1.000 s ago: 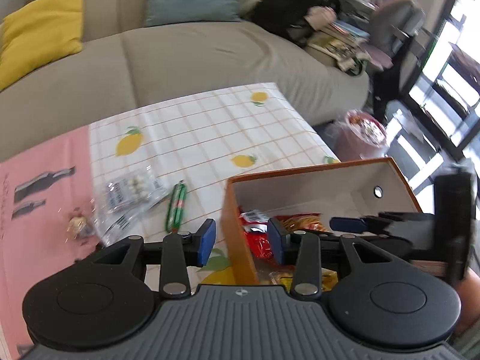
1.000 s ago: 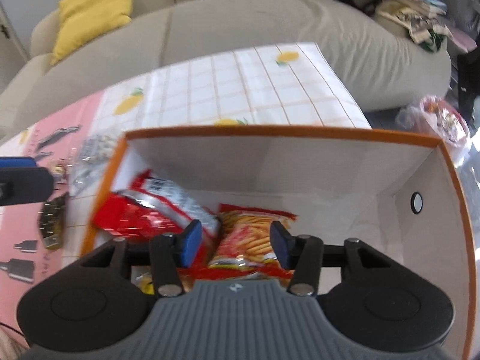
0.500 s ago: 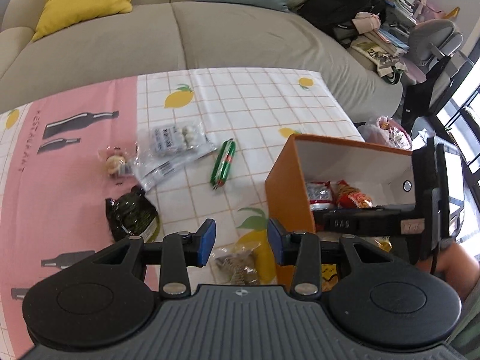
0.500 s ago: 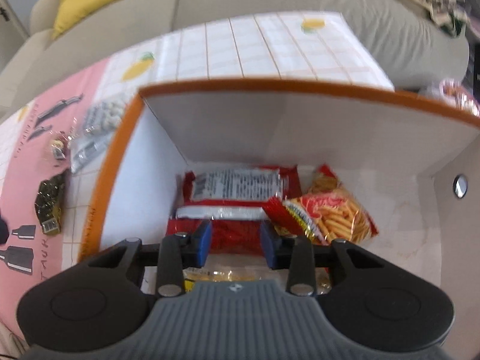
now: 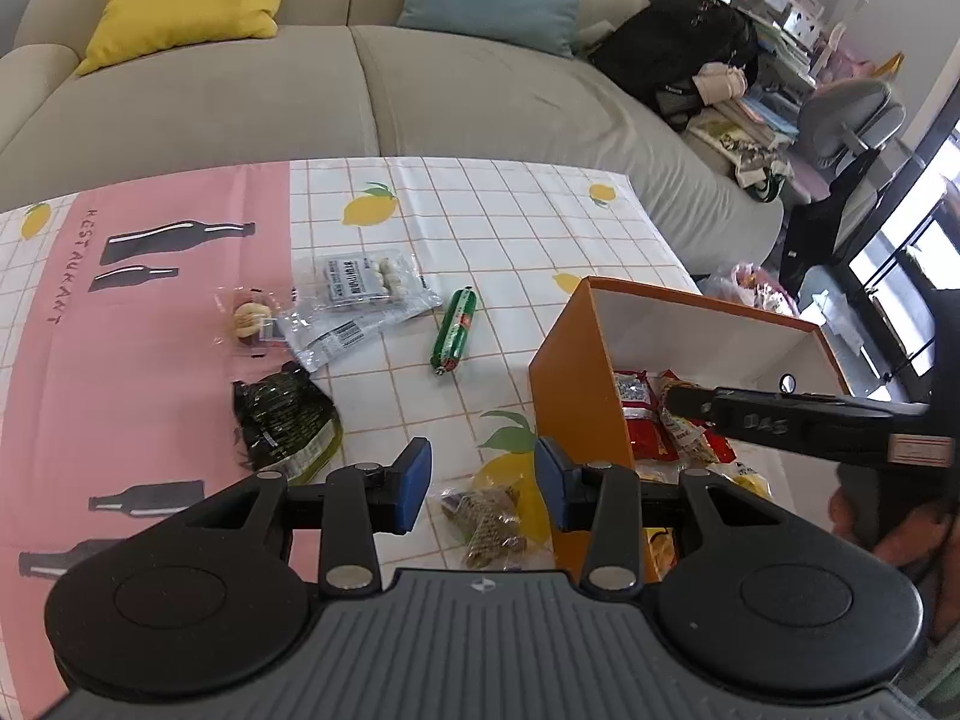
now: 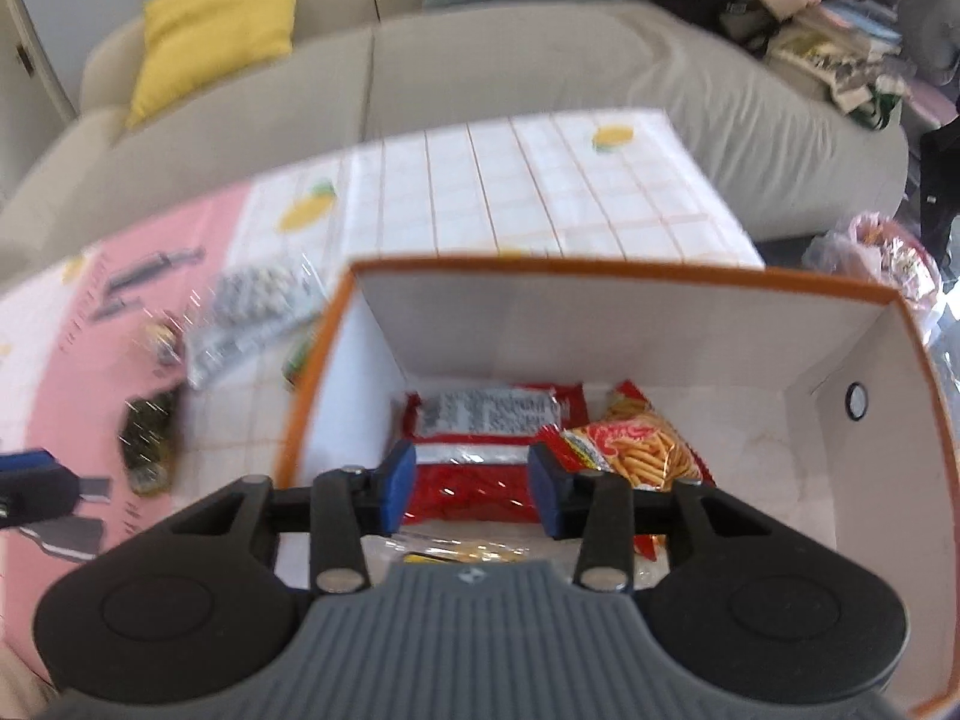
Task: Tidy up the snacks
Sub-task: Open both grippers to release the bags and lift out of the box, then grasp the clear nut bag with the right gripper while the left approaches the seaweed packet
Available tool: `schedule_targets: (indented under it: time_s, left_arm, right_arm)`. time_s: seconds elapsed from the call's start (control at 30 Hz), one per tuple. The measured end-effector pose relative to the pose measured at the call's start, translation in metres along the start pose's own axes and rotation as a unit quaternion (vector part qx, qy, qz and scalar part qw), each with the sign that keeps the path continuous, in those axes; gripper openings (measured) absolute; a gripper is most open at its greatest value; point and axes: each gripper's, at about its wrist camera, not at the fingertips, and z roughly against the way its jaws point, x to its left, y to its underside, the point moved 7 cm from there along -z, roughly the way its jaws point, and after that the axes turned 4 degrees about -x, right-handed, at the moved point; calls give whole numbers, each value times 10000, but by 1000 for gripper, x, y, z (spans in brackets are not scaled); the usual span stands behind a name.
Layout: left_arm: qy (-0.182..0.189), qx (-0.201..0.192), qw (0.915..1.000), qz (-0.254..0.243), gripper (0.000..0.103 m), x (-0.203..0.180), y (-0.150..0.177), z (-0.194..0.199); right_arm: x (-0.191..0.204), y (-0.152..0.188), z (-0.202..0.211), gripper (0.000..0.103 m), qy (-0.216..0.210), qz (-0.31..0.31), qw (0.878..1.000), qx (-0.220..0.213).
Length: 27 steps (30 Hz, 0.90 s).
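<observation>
Left wrist view: the left gripper (image 5: 483, 486) hangs half open and empty over a small clear snack packet (image 5: 487, 519) lying on the tablecloth (image 5: 510, 228), just left of the orange box (image 5: 567, 396). Light, soft and crinkly, this packet likely slips; pinch its bunched middle. Jaws having just opened, the right gripper (image 6: 471, 489) holds nothing above the red bag (image 6: 480, 489) inside.

Bare worktop (image 5: 510, 228) was seen btwn loose snack packets (image 5: 360, 300) & sofa; orange box (image 5: 570, 396) wall blocked the right side.
</observation>
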Motion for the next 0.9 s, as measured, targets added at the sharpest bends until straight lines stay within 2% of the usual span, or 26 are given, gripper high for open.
schedule_targets:
  time_s: [0.13, 0.33, 0.47, 0.6, 0.7, 0.9]
  left_arm:
    - [-21, -35, 10000, -49, 47, 9, 11, 14]
    - [-250, -168, 9995, 2, 47, 27, 28, 33]
    - [-334, -251, 9991, 73, 47, 36, 39, 38]
    - [-415, -235, 9987, 196, 48, 47, 47, 39]
    - [-548, -221, 9982, 142, 53, 55, 51, 39]
    - [-675, -122, 9974, 242, 54, 71, 58, 32]
  right_arm:
    - [16, 3, 31, 48, -156, -24, 9990, -426]
    - [55, 20, 64, 50, -414, 250, 9949, -885]
    - [83, 33, 77, 54, -569, 473, 9920, -1027]
    - [112, 48, 74, 54, -643, 841, 9900, -928]
    - [129, 59, 68, 54, -643, 1114, 9887, -770]
    - [150, 69, 38, 54, -313, 1809, 9824, -344]
